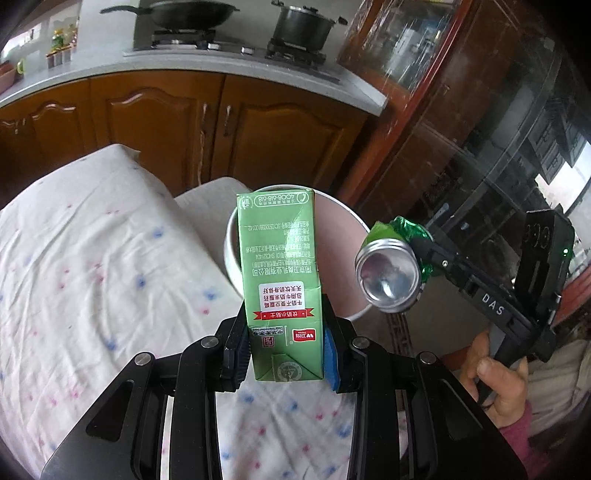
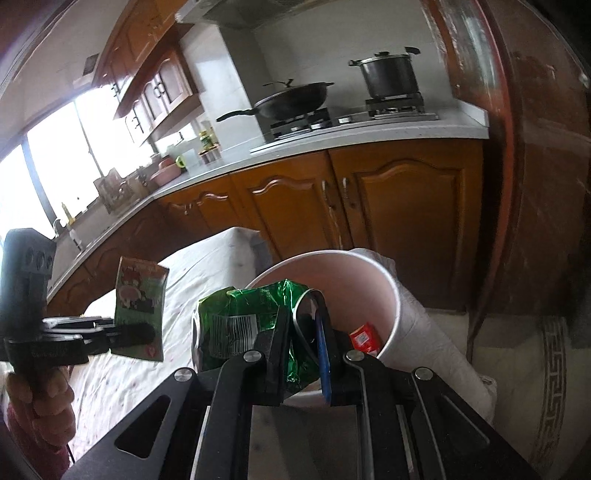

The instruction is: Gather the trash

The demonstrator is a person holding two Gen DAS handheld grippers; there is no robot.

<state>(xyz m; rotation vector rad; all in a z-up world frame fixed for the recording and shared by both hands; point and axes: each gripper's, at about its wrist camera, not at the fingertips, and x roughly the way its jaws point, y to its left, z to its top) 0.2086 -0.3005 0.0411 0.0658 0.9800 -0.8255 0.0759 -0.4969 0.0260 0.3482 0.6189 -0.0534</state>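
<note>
My left gripper is shut on a green milk carton, which stands up between its blue pads in front of the white bin. From the right wrist view the same carton hangs at the left in the left gripper. My right gripper is shut on a crushed green can, just before the white bin. In the left wrist view the can shows its silver bottom, held by the right gripper beside the bin's right rim.
A red wrapper lies inside the bin. A surface under a white flowered cloth spreads to the left. Behind are wooden cabinets, a counter with a wok and pot, and a dark glass cabinet at right.
</note>
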